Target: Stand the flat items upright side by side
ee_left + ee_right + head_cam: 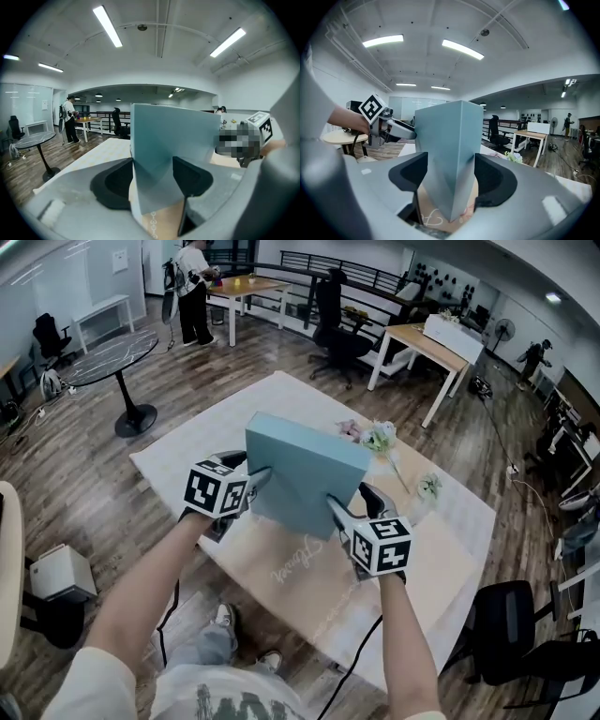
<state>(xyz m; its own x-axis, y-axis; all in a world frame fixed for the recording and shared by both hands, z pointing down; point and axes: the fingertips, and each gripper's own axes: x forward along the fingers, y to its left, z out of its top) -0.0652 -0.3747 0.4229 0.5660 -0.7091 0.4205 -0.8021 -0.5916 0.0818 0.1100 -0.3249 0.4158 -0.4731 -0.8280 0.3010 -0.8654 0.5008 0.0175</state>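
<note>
The blue box (305,470) is being held up between the two pairs of fingers, one lower corner in each pair. It is hanging clear of the beige mat (309,592) that is lying under the fingers, and its broad face is leaning, not yet upright.

The left fingers (112,183) are standing quite wide apart, yet both pads are pressing on the box's thickness at the left corner. The right fingers (492,180) are doing the same at the right corner, one pad on each broad face.

I am judging that the step in hand is the raising of this box from flat to standing on its edge.

The next move is calling for lowering the bottom edge to the mat on the table (178,460), turning the box fully upright, and then letting go one side at a time so it is not tipping over.

Some flowers (380,437) are lying beyond the fingers. I am not seeing another flat item to stand beside it.
</note>
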